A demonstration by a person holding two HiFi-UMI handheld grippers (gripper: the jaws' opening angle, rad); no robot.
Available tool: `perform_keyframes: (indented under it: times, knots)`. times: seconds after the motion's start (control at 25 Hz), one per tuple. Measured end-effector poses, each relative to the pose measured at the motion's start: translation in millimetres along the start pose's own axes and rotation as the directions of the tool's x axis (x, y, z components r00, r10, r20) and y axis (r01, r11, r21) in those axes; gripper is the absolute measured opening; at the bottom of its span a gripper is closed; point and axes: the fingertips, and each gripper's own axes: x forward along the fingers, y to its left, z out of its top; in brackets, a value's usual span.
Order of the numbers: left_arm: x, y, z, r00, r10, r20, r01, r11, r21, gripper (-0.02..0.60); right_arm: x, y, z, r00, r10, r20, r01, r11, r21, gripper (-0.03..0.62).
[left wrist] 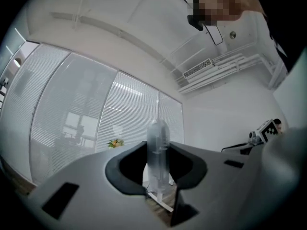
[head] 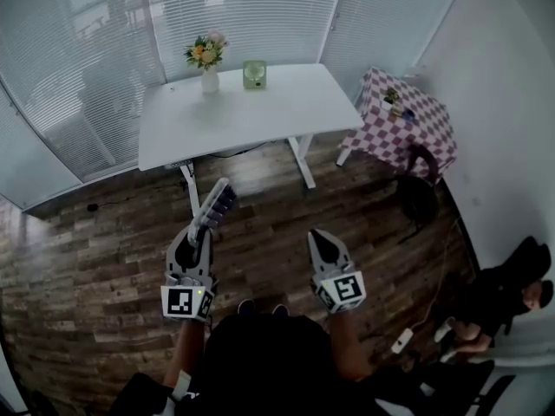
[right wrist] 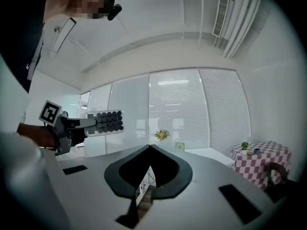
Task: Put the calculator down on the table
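Observation:
The calculator (head: 217, 205) is a slim pale slab with dark round keys. It is held in the air over the wood floor, sticking out forward and up from my left gripper (head: 201, 229), which is shut on its near end. In the left gripper view the calculator (left wrist: 157, 150) shows edge-on, pinched between the two jaws. The right gripper view shows its key face (right wrist: 103, 122) off to the left. My right gripper (head: 317, 236) hangs beside the left one, shut, with nothing between its tips (right wrist: 150, 147). The white table (head: 260, 111) stands ahead, apart from both grippers.
On the white table's far edge stand a vase of flowers (head: 206, 60) and a small green object (head: 254, 74). A checked-cloth table (head: 416, 124) with small items and a dark chair (head: 420, 193) stand at the right. Blinds cover the windows behind.

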Motion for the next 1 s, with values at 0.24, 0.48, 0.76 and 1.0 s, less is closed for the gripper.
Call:
perform_keyframes:
  times: [0.24,0.48,0.76,1.0]
  knots:
    - [-8,18,1,1.0,0.012,0.007,-0.012,1.0,-0.003,0.1,12,15,2,0.999,0.013,0.035,-0.013,1.0,0.017,0.006]
    - [-16,35,-6,1.0,0.016,-0.005,-0.016,1.0,-0.007,0.1,24,34,-1,0.999,0.015,0.044,-0.016,1.0,0.023,0.006]
    - [-19,48,-8,1.0,0.012,-0.014,-0.012,1.0,-0.007,0.1,30,46,-7,1.0,0.014,0.025,-0.014,1.0,0.02,0.006]
    - [-12,54,-12,1.0,0.009,-0.022,-0.01,1.0,-0.013,0.1,39,44,-12,1.0,0.007,0.02,-0.008,0.998,0.062,0.006]
